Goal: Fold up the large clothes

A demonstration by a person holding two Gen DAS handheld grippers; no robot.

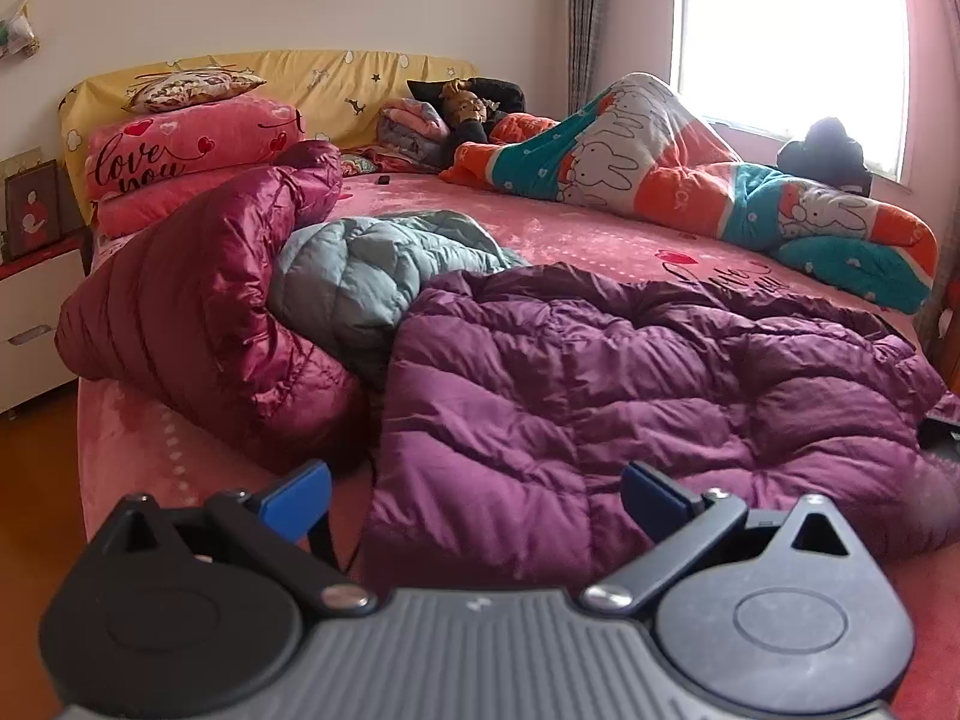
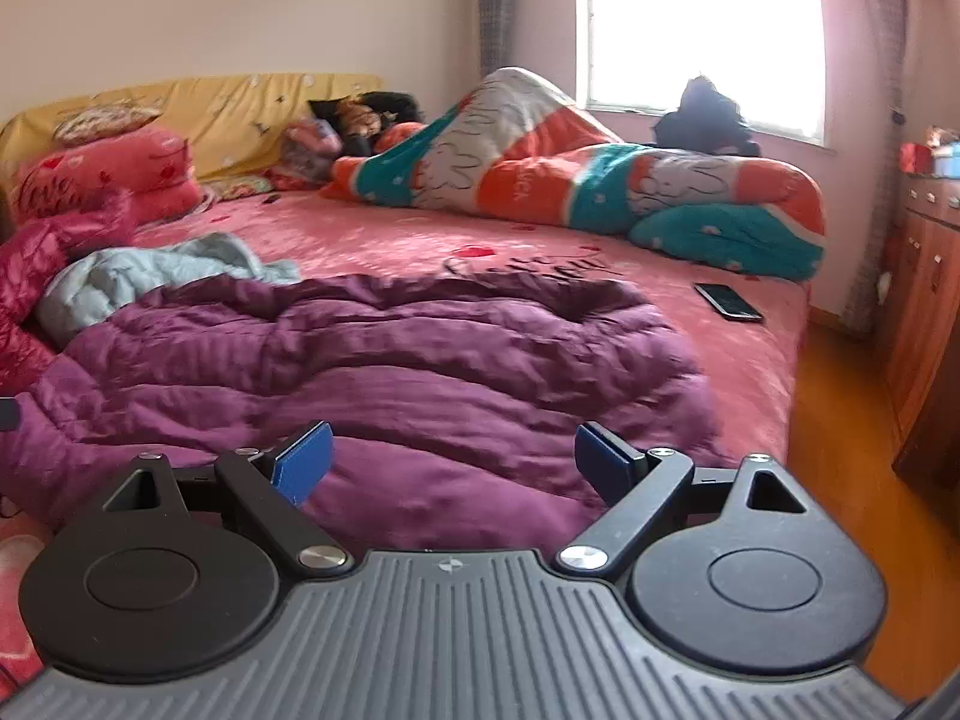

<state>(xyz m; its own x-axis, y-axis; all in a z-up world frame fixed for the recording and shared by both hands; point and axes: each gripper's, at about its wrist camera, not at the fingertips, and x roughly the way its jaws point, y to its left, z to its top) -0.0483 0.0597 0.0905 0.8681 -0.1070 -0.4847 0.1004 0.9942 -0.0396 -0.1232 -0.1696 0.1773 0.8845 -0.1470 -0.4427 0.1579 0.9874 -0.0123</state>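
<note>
A purple quilted down coat (image 1: 630, 396) (image 2: 384, 372) lies spread on the near part of the pink bed (image 1: 540, 222) (image 2: 420, 240). To its left a shiny maroon down coat (image 1: 198, 312) (image 2: 30, 276) lies bunched, with a pale blue-grey one (image 1: 372, 264) (image 2: 144, 276) between them. My left gripper (image 1: 474, 498) hovers open over the purple coat's near left edge, nothing between its blue pads. My right gripper (image 2: 453, 462) is open above the coat's near right part, also holding nothing.
A rabbit-print orange and teal duvet (image 1: 660, 162) (image 2: 570, 180) is heaped at the back right. Pink pillows (image 1: 192, 150) lean on the yellow headboard (image 1: 336, 90). A phone (image 2: 729, 301) lies near the bed's right edge. Wooden cabinet (image 2: 924, 300) at right, white nightstand (image 1: 30, 324) at left.
</note>
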